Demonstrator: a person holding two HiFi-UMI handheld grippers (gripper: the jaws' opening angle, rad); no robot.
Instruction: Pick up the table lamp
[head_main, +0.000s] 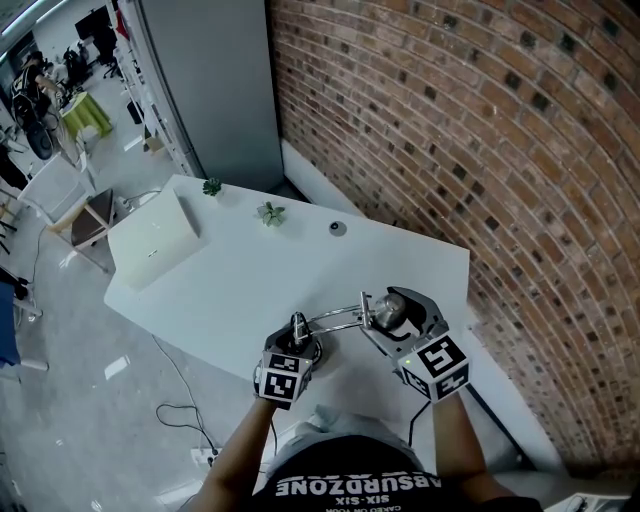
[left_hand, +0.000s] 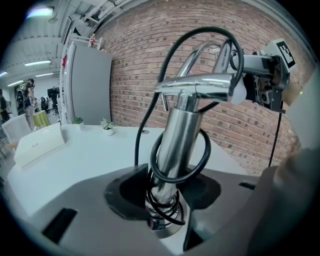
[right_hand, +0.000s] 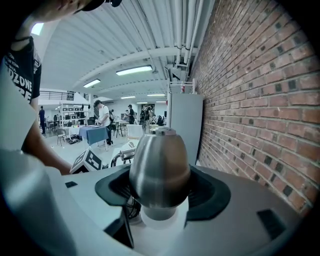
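The table lamp (head_main: 345, 318) is chrome, with a bent arm and an egg-shaped metal head (right_hand: 159, 167). It is held over the white table's (head_main: 240, 290) near edge. My left gripper (head_main: 297, 340) is shut on the lamp's upright post (left_hand: 181, 127), its black pads on either side. The lamp's black cable (left_hand: 172, 172) is looped round the post between the jaws. My right gripper (head_main: 395, 320) is shut on the lamp's head, which fills the gap between its pads (right_hand: 210, 192). From the left gripper view, the right gripper (left_hand: 262, 75) shows at the arm's far end.
A white box (head_main: 155, 240) lies on the table's left part. Two small plants (head_main: 212, 186) (head_main: 270, 212) and a small round object (head_main: 337, 228) stand near its far edge. A brick wall (head_main: 480, 150) runs along the right. Cables (head_main: 185, 410) lie on the floor.
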